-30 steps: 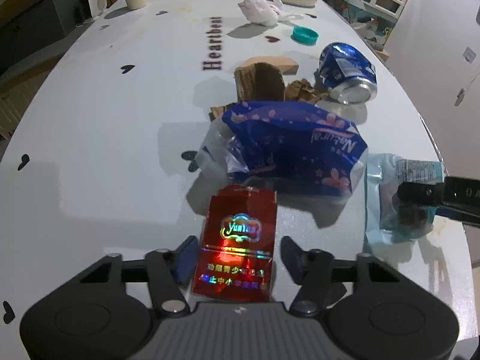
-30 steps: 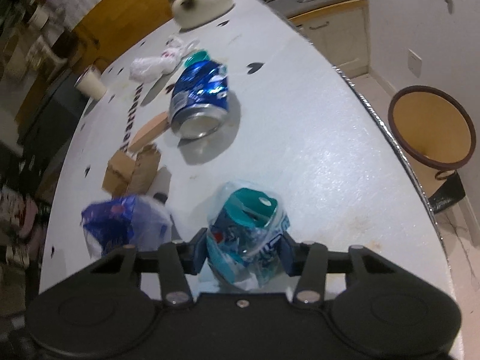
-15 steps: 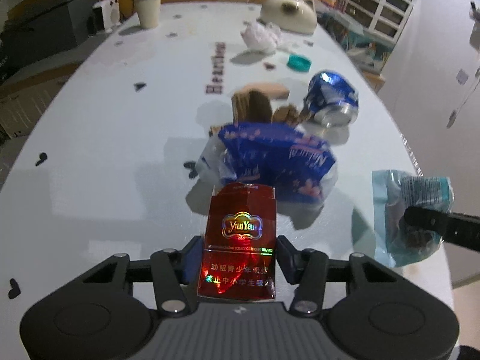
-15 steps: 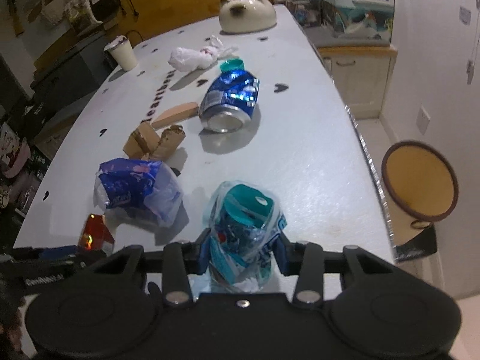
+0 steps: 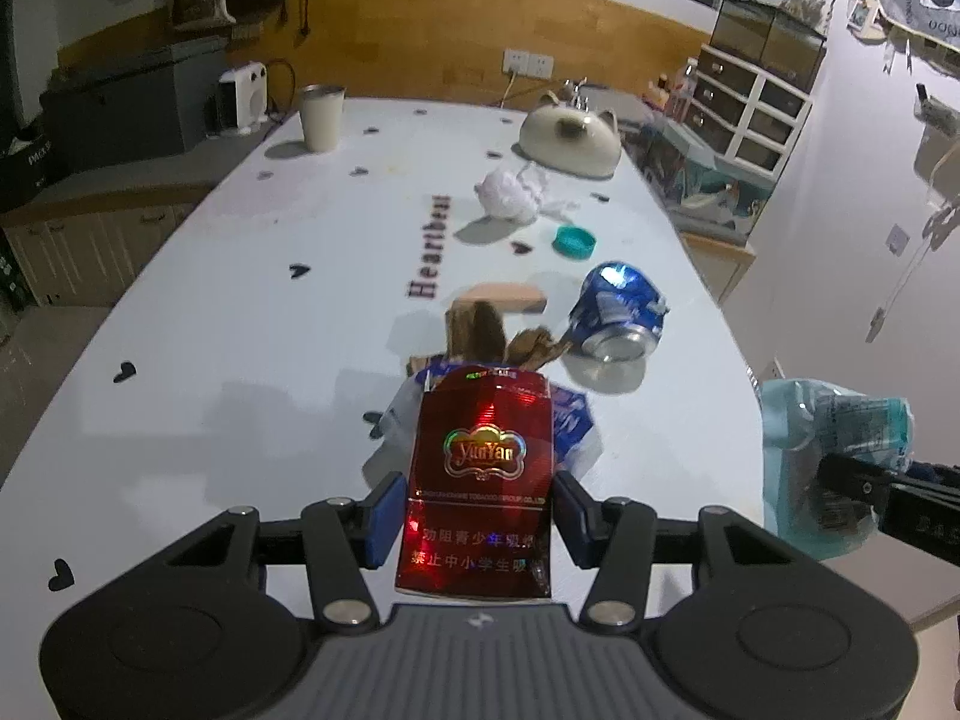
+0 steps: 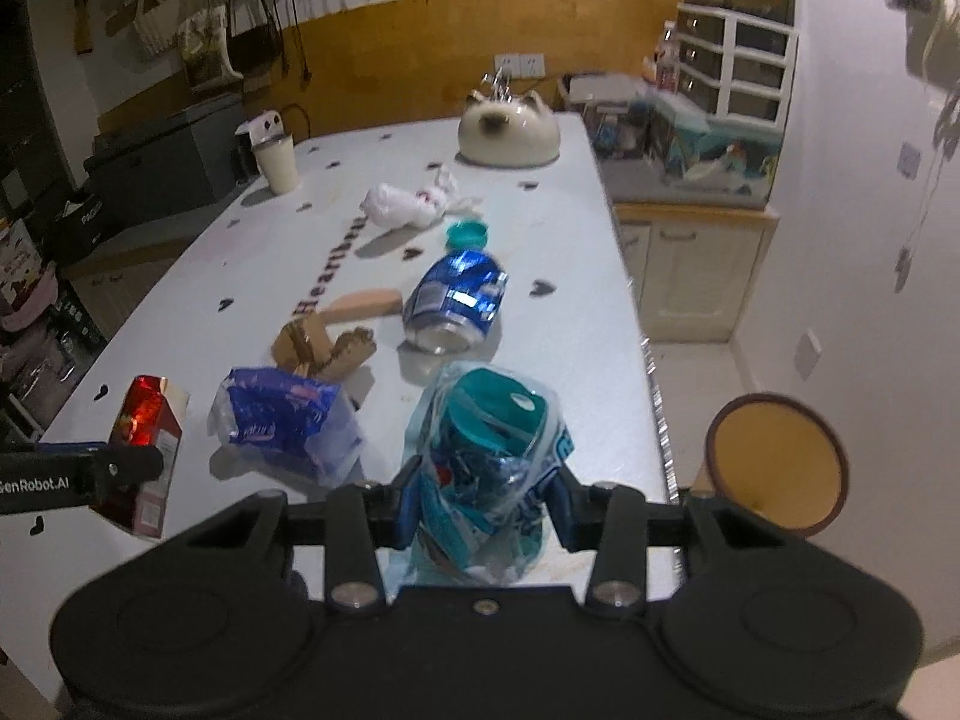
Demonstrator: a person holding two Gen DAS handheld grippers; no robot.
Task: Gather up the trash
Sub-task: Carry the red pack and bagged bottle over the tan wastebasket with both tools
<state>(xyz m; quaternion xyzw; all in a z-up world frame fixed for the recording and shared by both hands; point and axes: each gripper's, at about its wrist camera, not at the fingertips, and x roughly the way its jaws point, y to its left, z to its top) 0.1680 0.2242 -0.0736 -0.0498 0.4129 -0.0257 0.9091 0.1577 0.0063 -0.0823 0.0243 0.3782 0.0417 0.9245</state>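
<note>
Up off the white table [image 5: 240, 360] since a moment ago, both hands lifted. Crinkly teal bag [image 6: 489, 468] squeezed in the right gripper [image 6: 483, 507], low in the middle of the frame, long side standing up, held tight so nothing drops. Red pack [image 5: 480, 480] pinched in the left gripper [image 5: 477, 516], bottom middle, long side pointing up and away. Blue can [image 5: 618, 318] lying on its side, waiting.
</note>
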